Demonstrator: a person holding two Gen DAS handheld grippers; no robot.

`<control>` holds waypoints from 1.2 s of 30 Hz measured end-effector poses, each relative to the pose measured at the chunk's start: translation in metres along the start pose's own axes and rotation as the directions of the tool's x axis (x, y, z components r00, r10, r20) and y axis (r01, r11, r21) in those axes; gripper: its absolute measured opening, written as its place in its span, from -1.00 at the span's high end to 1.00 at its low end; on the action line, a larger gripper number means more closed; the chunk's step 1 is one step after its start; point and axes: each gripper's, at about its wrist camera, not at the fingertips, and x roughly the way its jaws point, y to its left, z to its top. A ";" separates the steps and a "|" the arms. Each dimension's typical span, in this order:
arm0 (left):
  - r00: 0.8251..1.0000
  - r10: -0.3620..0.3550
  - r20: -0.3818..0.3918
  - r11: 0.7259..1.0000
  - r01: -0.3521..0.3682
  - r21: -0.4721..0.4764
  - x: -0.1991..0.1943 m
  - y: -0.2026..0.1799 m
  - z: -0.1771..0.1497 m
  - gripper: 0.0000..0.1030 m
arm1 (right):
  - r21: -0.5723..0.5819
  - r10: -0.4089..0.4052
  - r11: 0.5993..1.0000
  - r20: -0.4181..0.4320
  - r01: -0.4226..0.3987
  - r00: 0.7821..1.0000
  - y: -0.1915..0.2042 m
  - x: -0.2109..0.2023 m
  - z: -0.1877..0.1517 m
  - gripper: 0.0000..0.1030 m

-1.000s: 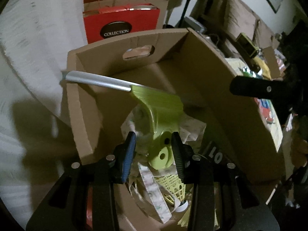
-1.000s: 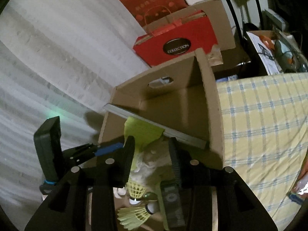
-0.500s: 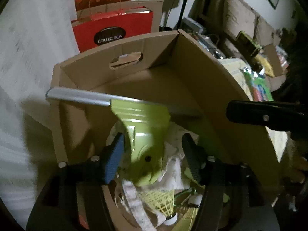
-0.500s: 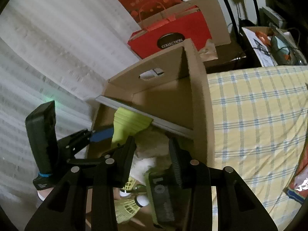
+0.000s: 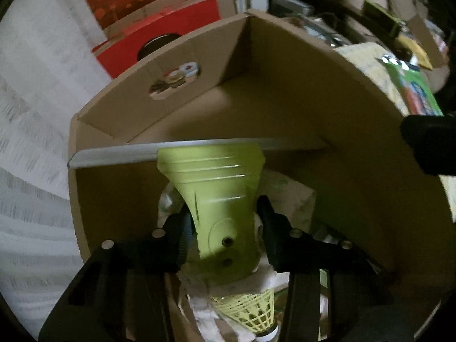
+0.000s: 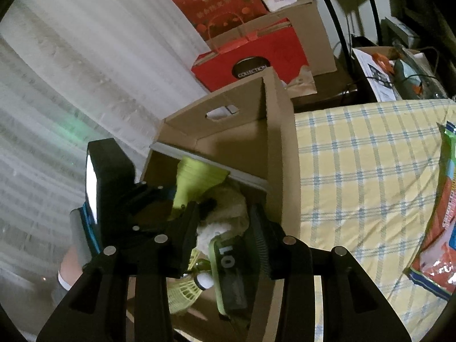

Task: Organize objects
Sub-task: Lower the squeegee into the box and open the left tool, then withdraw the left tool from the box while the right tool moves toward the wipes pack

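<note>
Squeegee [image 5: 219,199] tipped flatter | left gripper [image 5: 225,230] fingers closing on it | in box [image 5: 299,108]

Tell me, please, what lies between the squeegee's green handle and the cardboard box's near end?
In the left wrist view, crumpled white paper and a yellow-green shuttlecock lie below the squeegee inside the cardboard box.

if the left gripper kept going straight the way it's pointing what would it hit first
Probably the green squeegee: its handle already sits between the left gripper fingers. Past it lies white crumpled paper in the cardboard box. Depth is hard to judge.
</note>
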 end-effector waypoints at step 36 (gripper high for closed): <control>0.972 -0.129 0.196 0.907 0.196 -0.373 -0.104 0.053 -0.074 -0.69 | -0.087 -0.054 0.994 0.054 0.058 0.997 0.002 -0.069 -0.053 0.08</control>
